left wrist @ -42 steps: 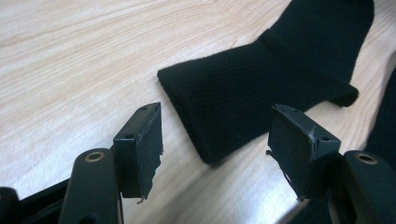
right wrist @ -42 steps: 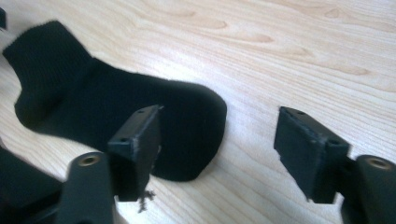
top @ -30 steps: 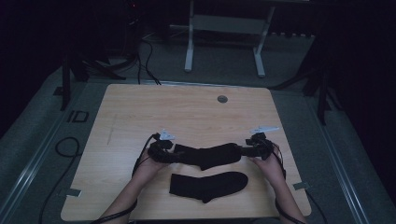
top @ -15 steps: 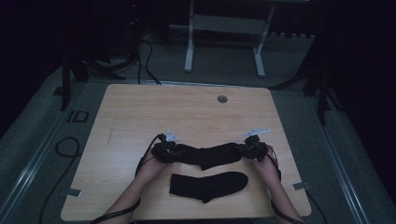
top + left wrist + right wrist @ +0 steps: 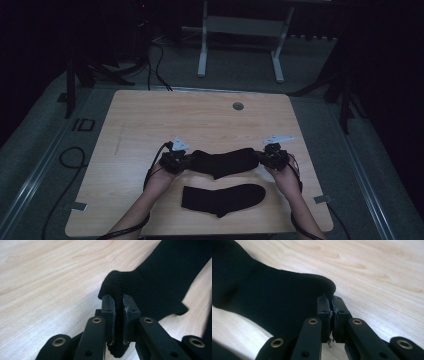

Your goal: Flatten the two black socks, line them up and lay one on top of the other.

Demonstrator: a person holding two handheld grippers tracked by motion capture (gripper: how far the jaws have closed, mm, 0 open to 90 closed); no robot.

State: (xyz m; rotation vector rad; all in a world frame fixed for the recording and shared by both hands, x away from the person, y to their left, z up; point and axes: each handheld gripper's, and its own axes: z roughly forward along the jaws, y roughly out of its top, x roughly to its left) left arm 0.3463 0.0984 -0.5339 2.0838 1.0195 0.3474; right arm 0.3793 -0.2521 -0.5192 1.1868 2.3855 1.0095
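A black sock [image 5: 225, 161] stretches across the wooden table [image 5: 200, 120] between my two grippers. My left gripper [image 5: 186, 161] has just been closing and is shut on the sock's left end; in the left gripper view its jaws pinch a fold of knit fabric [image 5: 118, 312]. At the sock's right end my right gripper [image 5: 261, 158] has also just been closing, and its pads clamp the thin edge of the sock [image 5: 274, 297]. A second black sock [image 5: 222, 197] lies flat on the table nearer the person, between the forearms.
A small round grommet [image 5: 238, 106] sits in the table's far middle. White desk legs [image 5: 202, 45] and cables [image 5: 155, 60] stand on the floor behind. Bare wood lies to the left and far side of the socks.
Both grippers have closed onto the ends of the upper sock. The right gripper has shifted slightly. The lower sock has not moved.
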